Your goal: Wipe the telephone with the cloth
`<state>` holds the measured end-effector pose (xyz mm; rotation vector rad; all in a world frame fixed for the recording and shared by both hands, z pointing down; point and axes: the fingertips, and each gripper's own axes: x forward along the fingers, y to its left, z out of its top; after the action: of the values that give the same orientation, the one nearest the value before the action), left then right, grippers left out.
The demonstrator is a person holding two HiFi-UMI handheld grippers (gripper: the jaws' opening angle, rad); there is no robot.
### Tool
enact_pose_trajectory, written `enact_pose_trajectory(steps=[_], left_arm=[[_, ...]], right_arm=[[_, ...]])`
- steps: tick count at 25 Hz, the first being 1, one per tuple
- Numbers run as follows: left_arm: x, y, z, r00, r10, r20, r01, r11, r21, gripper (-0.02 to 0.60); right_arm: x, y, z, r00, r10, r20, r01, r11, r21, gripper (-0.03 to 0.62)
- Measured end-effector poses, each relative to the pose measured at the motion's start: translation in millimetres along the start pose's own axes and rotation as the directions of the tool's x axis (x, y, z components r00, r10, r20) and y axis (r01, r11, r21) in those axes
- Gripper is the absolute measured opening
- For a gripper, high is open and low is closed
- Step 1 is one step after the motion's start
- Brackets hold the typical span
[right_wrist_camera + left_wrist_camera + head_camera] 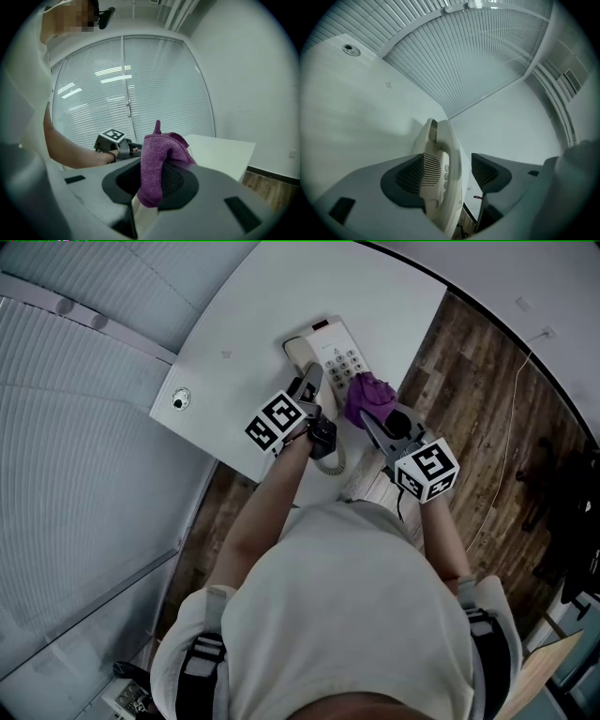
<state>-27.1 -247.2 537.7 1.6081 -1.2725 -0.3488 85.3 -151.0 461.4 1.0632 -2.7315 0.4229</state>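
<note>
While the left gripper [450,174] is sitting open around the handset [440,140], the right gripper [152,183] is pinching the cloth [157,152]; wiping is likely coming next.

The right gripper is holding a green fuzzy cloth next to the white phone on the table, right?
No, the fuzzy cloth is purple, not green. The right gripper view shows it pinched in the right gripper, and the head view shows it beside the white push-button telephone on the white table.
</note>
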Motion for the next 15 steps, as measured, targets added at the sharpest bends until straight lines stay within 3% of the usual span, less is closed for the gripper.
enact_pose_trajectory(steps=[7,15], left_arm=[[-2,5,0,0.997,0.072,-0.017,-0.072,0.997,0.024,0.259],[-10,-1,-1,0.998,0.046,-0.032,-0.043,0.997,0.063,0.238]], right_arm=[[-1,0,0,1.0,-0.003,0.004,0.003,1.0,0.007,0.083],[1,0,1,1.0,0.005,0.009,-0.005,1.0,0.008,0.083]])
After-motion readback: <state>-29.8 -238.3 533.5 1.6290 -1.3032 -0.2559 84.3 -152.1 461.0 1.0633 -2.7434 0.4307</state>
